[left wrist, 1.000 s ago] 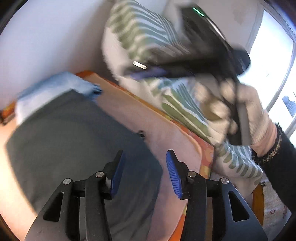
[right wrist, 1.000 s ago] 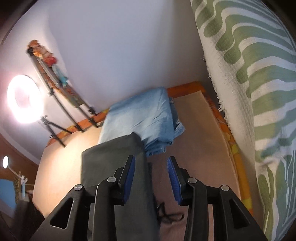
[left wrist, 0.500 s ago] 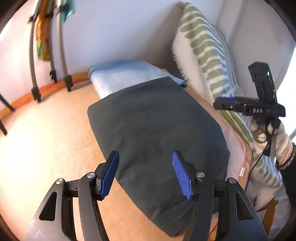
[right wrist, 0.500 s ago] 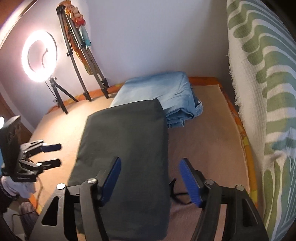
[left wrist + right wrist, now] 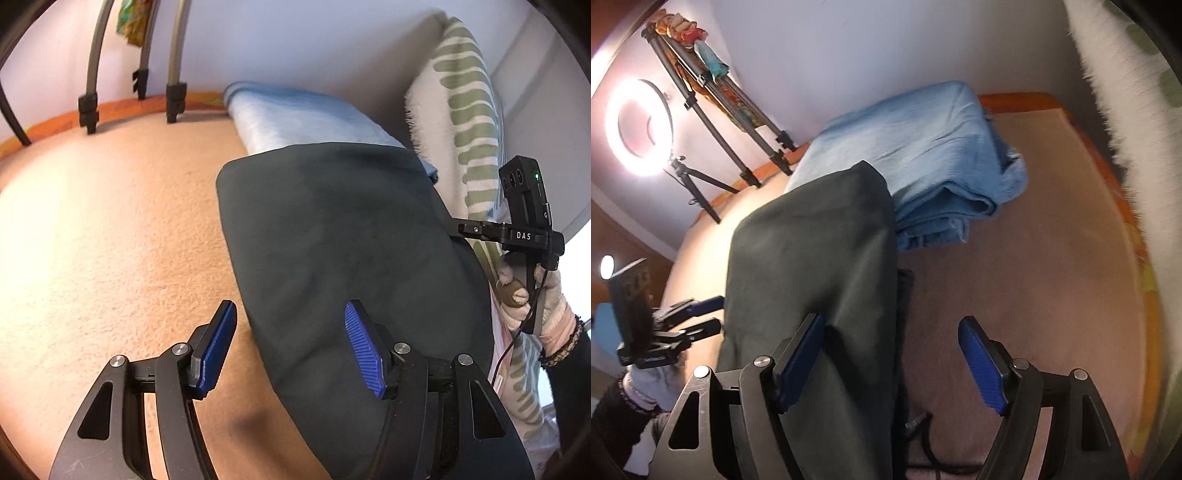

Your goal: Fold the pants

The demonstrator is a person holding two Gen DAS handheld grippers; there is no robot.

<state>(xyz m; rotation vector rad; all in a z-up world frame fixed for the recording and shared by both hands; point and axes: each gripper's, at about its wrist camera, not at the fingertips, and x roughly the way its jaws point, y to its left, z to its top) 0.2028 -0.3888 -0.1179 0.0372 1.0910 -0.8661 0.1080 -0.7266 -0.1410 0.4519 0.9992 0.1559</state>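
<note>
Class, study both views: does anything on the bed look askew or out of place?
The dark pants lie partly atop the folded blue garment, overlapping its near edge rather than lying beside it. Otherwise nothing stands out.

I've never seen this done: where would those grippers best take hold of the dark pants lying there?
Probably at the near corners of the dark pants, one long edge each. They lie flat, so the left gripper and the right gripper, its jaws opening, should come down from above.

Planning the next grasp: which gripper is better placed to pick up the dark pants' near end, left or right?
Roughly even, slight edge to left. The left gripper is open, straddling the long edge of the dark pants near their end. The right gripper, jaws opening, straddles the opposite long edge. Neither pinches cloth yet.
</note>
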